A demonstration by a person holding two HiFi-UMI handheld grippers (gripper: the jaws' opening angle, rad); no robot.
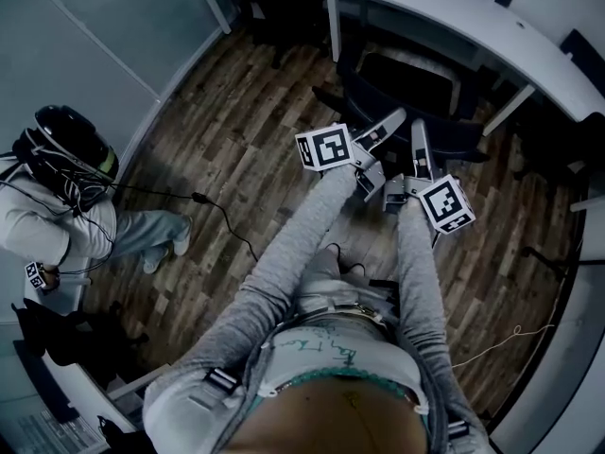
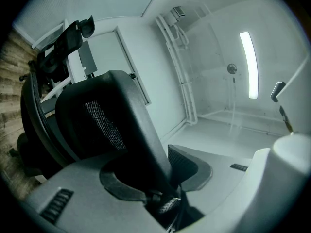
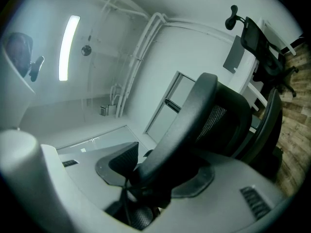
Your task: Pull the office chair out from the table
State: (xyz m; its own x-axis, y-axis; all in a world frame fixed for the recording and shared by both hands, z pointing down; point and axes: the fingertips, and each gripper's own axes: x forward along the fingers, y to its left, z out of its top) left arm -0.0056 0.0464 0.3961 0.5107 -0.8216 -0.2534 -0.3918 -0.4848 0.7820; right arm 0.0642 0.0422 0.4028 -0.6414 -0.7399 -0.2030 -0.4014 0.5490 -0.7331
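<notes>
The black office chair (image 1: 408, 81) is tucked under the curved white table (image 1: 454, 9). Both grippers reach forward to the top edge of its backrest. In the head view my left gripper (image 1: 384, 136) and my right gripper (image 1: 418, 151) sit side by side on that edge. In the left gripper view the mesh backrest's black rim (image 2: 114, 125) runs between the jaws of the left gripper (image 2: 160, 178), with both pads against it. In the right gripper view the same rim (image 3: 194, 123) passes between the jaws of the right gripper (image 3: 155, 174), which is clamped on it.
A person in a helmet (image 1: 66, 154) sits at the left on the wooden floor, with a black cable (image 1: 222, 218) trailing from them. White table legs (image 1: 333, 26) flank the chair. Another black chair (image 2: 63, 45) stands further along the table. A thin white cord (image 1: 501, 343) lies at the right.
</notes>
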